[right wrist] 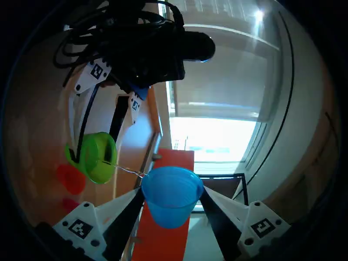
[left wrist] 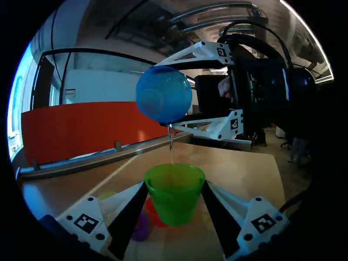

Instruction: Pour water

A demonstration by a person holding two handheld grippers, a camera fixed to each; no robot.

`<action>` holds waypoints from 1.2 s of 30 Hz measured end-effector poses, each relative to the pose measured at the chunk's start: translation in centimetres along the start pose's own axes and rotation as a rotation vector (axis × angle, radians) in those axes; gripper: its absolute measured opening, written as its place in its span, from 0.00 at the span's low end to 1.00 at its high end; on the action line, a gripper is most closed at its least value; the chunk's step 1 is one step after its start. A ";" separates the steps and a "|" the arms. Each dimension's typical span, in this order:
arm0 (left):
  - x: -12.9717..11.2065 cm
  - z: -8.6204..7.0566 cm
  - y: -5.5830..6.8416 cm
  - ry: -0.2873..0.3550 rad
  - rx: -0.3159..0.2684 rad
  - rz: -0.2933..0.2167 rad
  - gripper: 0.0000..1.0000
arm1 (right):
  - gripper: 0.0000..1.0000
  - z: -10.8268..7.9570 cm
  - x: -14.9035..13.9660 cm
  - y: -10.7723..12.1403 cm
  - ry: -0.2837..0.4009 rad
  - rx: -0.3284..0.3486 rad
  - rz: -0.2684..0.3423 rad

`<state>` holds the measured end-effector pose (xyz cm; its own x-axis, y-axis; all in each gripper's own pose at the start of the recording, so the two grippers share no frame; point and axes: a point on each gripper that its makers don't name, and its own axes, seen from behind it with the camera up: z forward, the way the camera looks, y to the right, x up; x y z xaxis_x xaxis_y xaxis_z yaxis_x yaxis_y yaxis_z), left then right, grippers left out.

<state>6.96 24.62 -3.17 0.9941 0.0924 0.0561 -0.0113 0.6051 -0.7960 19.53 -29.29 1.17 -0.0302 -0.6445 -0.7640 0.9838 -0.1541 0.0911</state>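
1. Our left gripper (left wrist: 175, 186) clamps the green cup (left wrist: 175, 204) over the table (left wrist: 243, 167).
2. We've got the right gripper (right wrist: 172, 192) squeezing the tipped blue cup (right wrist: 170, 211), water (left wrist: 170, 145) trickling into the green one.

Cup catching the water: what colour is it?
The cup is translucent green, clearest in the left gripper view.
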 end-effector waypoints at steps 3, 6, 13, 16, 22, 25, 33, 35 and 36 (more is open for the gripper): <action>0.0 0.0 0.0 0.000 0.001 0.001 0.85 | 0.90 -0.1 0.1 0.0 -0.001 0.000 -0.010; 0.0 0.0 0.0 0.000 0.001 0.001 0.85 | 0.90 -0.1 0.2 -0.1 -0.002 0.002 -0.020; 0.1 0.0 0.1 -0.001 0.000 0.002 0.85 | 0.90 -0.1 0.3 -0.1 -0.001 -0.001 -0.032; 0.1 0.0 0.1 -0.001 0.000 0.002 0.85 | 0.90 -0.1 0.3 -0.1 -0.001 -0.001 -0.034; 0.0 0.1 0.2 -0.002 -0.002 0.002 0.85 | 0.90 -0.1 0.3 -0.1 0.003 -0.002 -0.027; 0.0 0.0 0.3 -0.003 -0.003 0.003 0.85 | 0.90 0.0 0.1 -0.1 0.004 -0.002 -0.014; -0.1 0.1 0.2 -0.006 -0.001 0.001 0.85 | 0.90 0.2 -0.5 -0.3 0.013 0.000 0.031; -0.1 0.1 0.2 -0.007 -0.001 0.001 0.85 | 0.90 0.3 -0.7 -0.3 0.014 0.000 0.037; -0.2 0.1 0.3 -0.007 -0.002 0.002 0.85 | 0.90 0.3 -0.9 -0.3 0.014 -0.001 0.042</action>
<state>6.79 24.82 -3.34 0.9933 0.0990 0.0589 -0.0129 0.6036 -0.7972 19.23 -28.94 2.00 0.0131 -0.6399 -0.7684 0.9844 -0.1268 0.1223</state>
